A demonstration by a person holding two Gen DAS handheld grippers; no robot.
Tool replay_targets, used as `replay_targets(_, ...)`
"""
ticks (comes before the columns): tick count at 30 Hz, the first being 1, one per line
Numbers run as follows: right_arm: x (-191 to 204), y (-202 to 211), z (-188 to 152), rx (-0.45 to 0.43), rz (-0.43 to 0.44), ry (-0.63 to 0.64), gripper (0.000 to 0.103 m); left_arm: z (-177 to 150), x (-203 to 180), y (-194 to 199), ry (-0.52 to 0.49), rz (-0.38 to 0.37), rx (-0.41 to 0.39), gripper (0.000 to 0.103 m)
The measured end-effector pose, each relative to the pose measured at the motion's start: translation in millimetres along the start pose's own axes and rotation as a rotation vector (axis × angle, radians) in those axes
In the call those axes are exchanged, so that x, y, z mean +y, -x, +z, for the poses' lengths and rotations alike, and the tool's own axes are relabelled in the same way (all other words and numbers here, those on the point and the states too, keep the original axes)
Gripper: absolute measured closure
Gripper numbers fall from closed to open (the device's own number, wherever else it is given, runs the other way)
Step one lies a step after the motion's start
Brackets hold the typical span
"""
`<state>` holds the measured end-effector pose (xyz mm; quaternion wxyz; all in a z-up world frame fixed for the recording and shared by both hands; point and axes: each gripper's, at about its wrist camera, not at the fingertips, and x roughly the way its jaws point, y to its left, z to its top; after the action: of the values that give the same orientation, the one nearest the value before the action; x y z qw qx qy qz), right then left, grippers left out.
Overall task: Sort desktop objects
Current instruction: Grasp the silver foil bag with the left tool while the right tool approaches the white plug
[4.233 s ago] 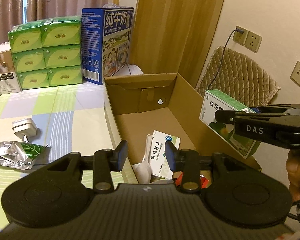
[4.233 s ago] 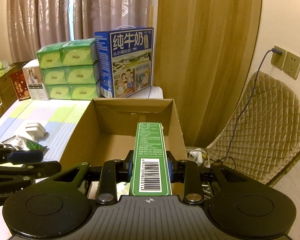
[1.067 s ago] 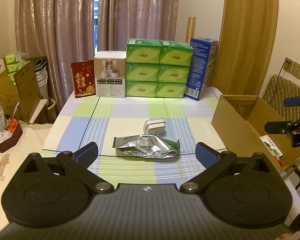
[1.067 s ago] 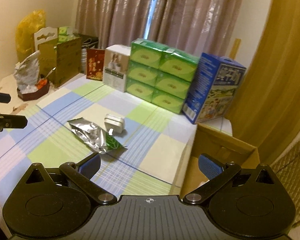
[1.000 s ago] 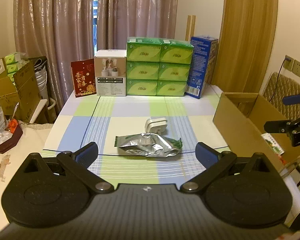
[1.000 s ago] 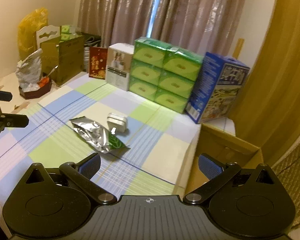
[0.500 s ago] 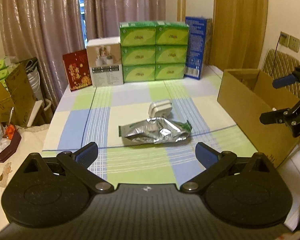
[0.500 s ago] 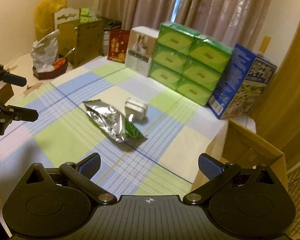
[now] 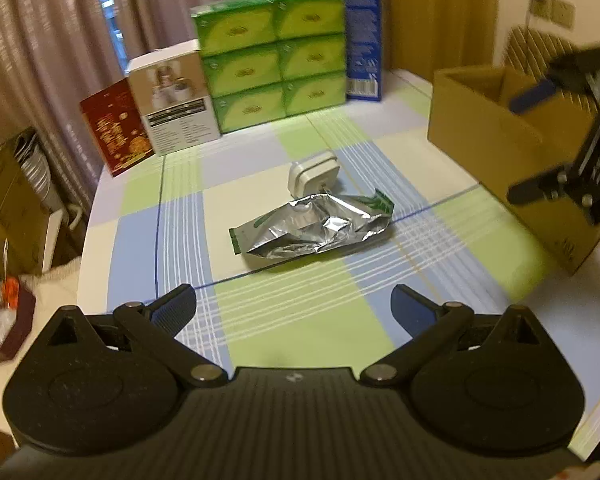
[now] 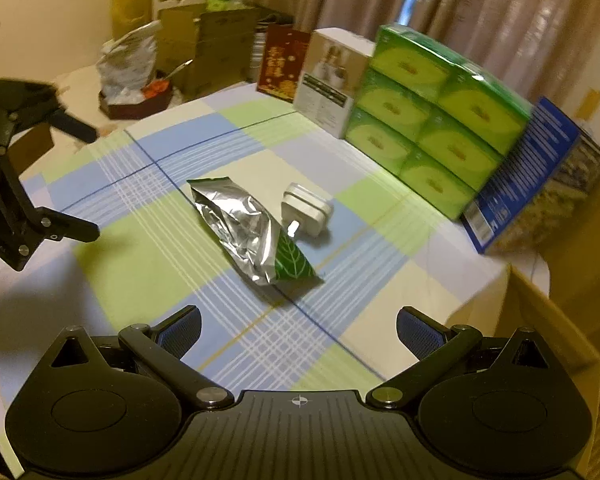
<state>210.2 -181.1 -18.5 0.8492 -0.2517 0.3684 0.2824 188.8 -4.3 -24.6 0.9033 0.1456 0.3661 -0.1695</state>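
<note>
- Left tool [image 9: 294,306] hangs above the near edge of the checked blue, green and cream cloth-covered surface [image 9: 300,320], jaws spread wide, nothing between them.
- Right tool [image 10: 298,326] is just as wide and just as empty, over the same surface from the other side.
- Landmark: the crumpled silver foil pouch with a green leaf-printed end [image 9: 312,224] lies flat mid-surface, ahead of both tools and touched by neither.
- Just behind the pouch, touching or very nearly so, sits the white square plug adapter [image 9: 314,174].
- To the right of the pouch, at the surface's edge, the open brown cardboard box [image 9: 496,148]; the right tool shows in front of it in the left view.
- Well behind the pouch, against the curtain: the stack of six green tissue packs [image 9: 272,56], the tall blue milk carton [image 9: 360,36] on their right, the white product box [image 9: 176,100] and red gold-printed card [image 9: 114,128] on their left.
</note>
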Motion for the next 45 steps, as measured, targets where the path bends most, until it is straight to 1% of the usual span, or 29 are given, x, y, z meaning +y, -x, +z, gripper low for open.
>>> replay_targets(4,-1.8,-15.7,9.8,0.000,0.040,0.083,0.002,6.8,-0.8,-14.0,-0.093,-0.046,-0.004,0.001)
replay_targets(8,-2.3,-37.9,17.1,0.025,0.036,0.151,0.002,12.3,-5.4,-30.3,-0.203,-0.077,0.009,0.001)
replay_targets(13,-5.4,-58.7,24.3,0.044,0.053,0.205,0.002,18.6,-10.5,-53.0,-0.307,-0.107,0.015,0.001)
replay_targets(17,-10.0,-74.3,27.0,0.058,0.054,0.256,0.002,25.6,-14.4,-73.0,-0.402,-0.117,0.022,0.001)
replay_targets(21,-16.3,-86.9,27.8,0.070,0.063,0.275,0.002,27.6,-22.6,-95.1,-0.563,-0.103,0.041,0.001)
replay_targets(23,-19.1,-93.6,28.6,0.074,0.069,0.283,0.002,26.4,-25.1,-106.1,-0.617,-0.105,0.047,0.001)
replay_targets(28,-24.4,-108.1,31.9,0.075,0.089,0.304,0.002,28.5,-24.3,-130.0,-0.666,-0.147,0.058,0.002)
replay_targets(32,-24.9,-117.4,34.4,0.070,0.092,0.337,0.002,34.1,-23.0,-146.0,-0.672,-0.176,0.060,0.003)
replay_targets(34,-25.7,-122.4,35.7,0.067,0.092,0.353,0.002,37.6,-21.7,-155.3,-0.681,-0.191,0.088,0.009)
replay_targets(37,-28.9,-130.3,37.2,0.068,0.103,0.363,0.002,40.4,-22.7,-165.9,-0.720,-0.202,0.112,0.012)
replay_targets(40,-33.1,-137.5,38.3,0.073,0.112,0.357,0.002,43.1,-22.3,-173.4,-0.758,-0.200,0.101,0.013)
replay_targets(45,-38.6,-147.6,37.0,0.078,0.120,0.351,0.002,48.2,-19.4,-183.2,-0.757,-0.230,0.081,0.019)
